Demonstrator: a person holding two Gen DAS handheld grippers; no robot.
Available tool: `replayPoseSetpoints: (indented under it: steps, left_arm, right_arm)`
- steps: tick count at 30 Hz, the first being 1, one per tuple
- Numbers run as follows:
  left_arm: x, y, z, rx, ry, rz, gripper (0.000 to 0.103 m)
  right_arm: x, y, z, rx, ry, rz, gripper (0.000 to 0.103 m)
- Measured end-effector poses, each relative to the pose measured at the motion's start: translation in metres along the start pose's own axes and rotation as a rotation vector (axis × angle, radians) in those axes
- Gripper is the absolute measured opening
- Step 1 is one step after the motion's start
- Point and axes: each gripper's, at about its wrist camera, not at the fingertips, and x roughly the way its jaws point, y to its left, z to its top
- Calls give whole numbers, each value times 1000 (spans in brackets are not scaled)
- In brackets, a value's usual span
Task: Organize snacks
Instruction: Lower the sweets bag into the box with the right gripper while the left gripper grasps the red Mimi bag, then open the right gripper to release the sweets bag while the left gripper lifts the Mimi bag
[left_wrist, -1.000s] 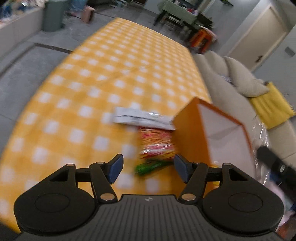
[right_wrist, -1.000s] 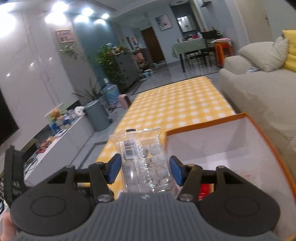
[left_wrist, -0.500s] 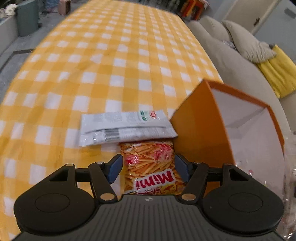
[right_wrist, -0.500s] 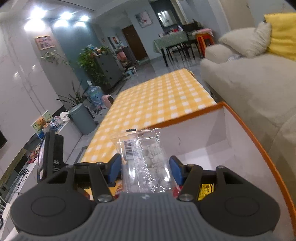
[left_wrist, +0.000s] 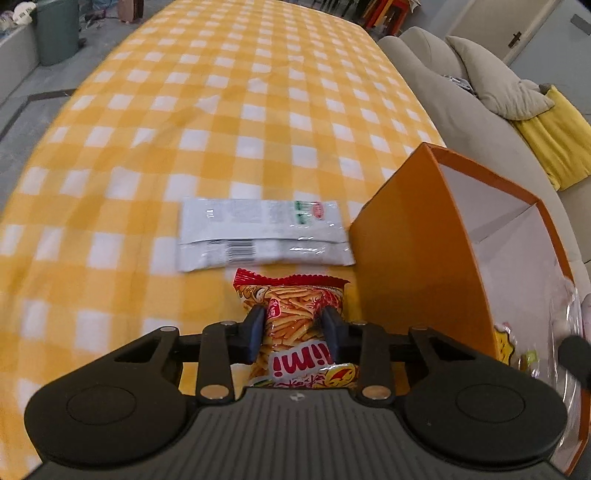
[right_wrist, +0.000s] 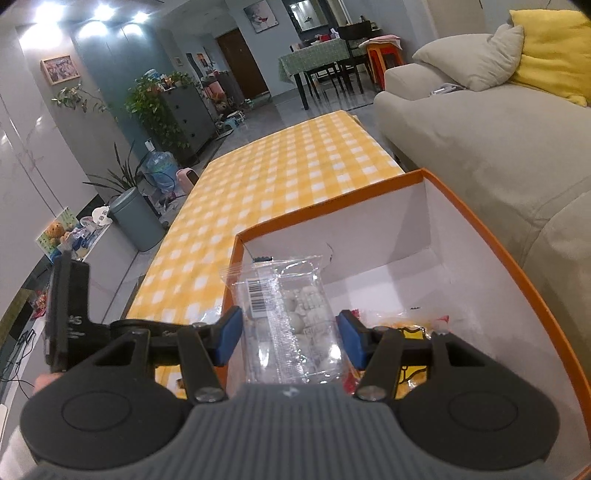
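Your left gripper (left_wrist: 293, 334), wide a second ago, is closing on the chips (left_wrist: 295, 314) beside the box (left_wrist: 417, 258), so they go in next, while your right gripper (right_wrist: 290, 334) holds the clear bag (right_wrist: 291, 321) over it.

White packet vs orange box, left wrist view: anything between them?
Nothing. In the left wrist view the white packet ends right by the orange box wall, with only a sliver of checked tablecloth showing; touching or not, can't tell.
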Motion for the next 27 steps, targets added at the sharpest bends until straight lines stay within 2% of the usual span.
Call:
replayPoseSetpoints:
  steps: [4,8,10,12,14,19,21,22,24,27]
  left_arm:
    - [-18,11,-14,21,-1,46,37]
    - [-27,25,-31,36,19,126,38]
    - [-27,30,-37,58,30,142,50]
    - [-29,30,-40,81,38,125,71]
    - [-30,26,-42,101,27,113,75]
    - [-12,12,-41,127,51,208,77]
    - [-2,13,-45,116,62,215,78]
    - [-2,13,-48,112,37,215,77]
    - [-6,15,-53,106,3,205,64]
    - [-13,21,-56,72,-3,177,55]
  right_arm:
    - [-1,0,0,-1,-1,1,56]
    - [0,1,0,-6,1,2,56]
    - [-3,3,0,-13,-3,5,56]
    - [-5,5,-1,-19,-8,10,56]
    - [-8,7,-2,-28,-9,13,56]
    - [-11,10,-2,-43,-12,8,56]
    - [-12,10,-2,-48,-15,7,56]
    - [-13,10,-1,-50,-16,7,56]
    - [-14,11,-1,-54,-19,4,56]
    - [-16,12,0,-59,-26,-2,56]
